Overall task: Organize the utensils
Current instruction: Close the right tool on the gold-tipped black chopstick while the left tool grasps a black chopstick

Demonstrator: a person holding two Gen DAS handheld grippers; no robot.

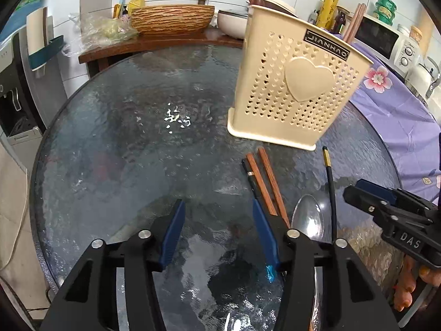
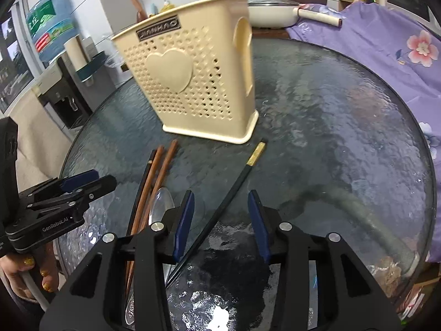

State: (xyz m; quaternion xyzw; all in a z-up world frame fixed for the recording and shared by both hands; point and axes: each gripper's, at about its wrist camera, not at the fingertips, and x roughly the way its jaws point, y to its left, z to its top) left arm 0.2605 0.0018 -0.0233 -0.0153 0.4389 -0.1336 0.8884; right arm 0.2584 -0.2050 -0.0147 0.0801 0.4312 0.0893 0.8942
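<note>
My left gripper (image 1: 217, 207) half open over bare glass table (image 1: 124, 151). Right gripper (image 2: 220, 198) half open, black chopstick (image 2: 234, 184) between pads, untouched. Holder (image 1: 297, 91) far; brown chopsticks (image 1: 264, 179), spoon (image 1: 308, 218) near.

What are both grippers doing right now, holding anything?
Left gripper: open, holding nothing; wooden chopsticks lie just outside its right finger.
Right gripper: open, straddling the black chopstick on the glass table, no grip.

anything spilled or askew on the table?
Yes: small white bits, like rice grains, lie scattered mid-table. One black chopstick lies apart from the brown chopsticks and spoon.
</note>
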